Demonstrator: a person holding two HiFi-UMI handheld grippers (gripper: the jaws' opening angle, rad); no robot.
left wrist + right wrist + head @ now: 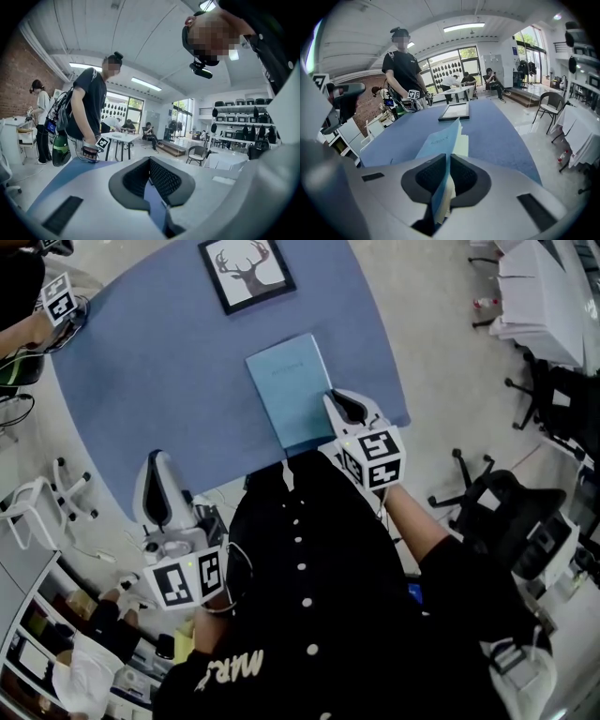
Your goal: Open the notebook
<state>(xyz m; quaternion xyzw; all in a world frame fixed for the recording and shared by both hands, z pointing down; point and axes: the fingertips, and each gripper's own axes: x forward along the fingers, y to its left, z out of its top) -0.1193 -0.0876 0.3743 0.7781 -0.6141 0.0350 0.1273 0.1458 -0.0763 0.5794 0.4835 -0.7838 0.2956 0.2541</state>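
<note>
A light blue notebook (291,390) lies on the blue table (141,362), near its front edge. My right gripper (335,399) is at the notebook's near right corner, shut on the cover (440,140). In the right gripper view the thin blue cover runs up between the two pads, lifted off the cream pages (461,143) beside it. My left gripper (157,465) hangs at the table's near left edge, apart from the notebook. In the left gripper view (150,161) its jaws stand slightly apart with only the blue tabletop showing between them.
A framed deer picture (246,273) lies at the table's far side, beyond the notebook. Another person stands at the far left with a marker-cube gripper (58,298). Black office chairs (497,493) stand right of me, a white chair (37,507) to the left.
</note>
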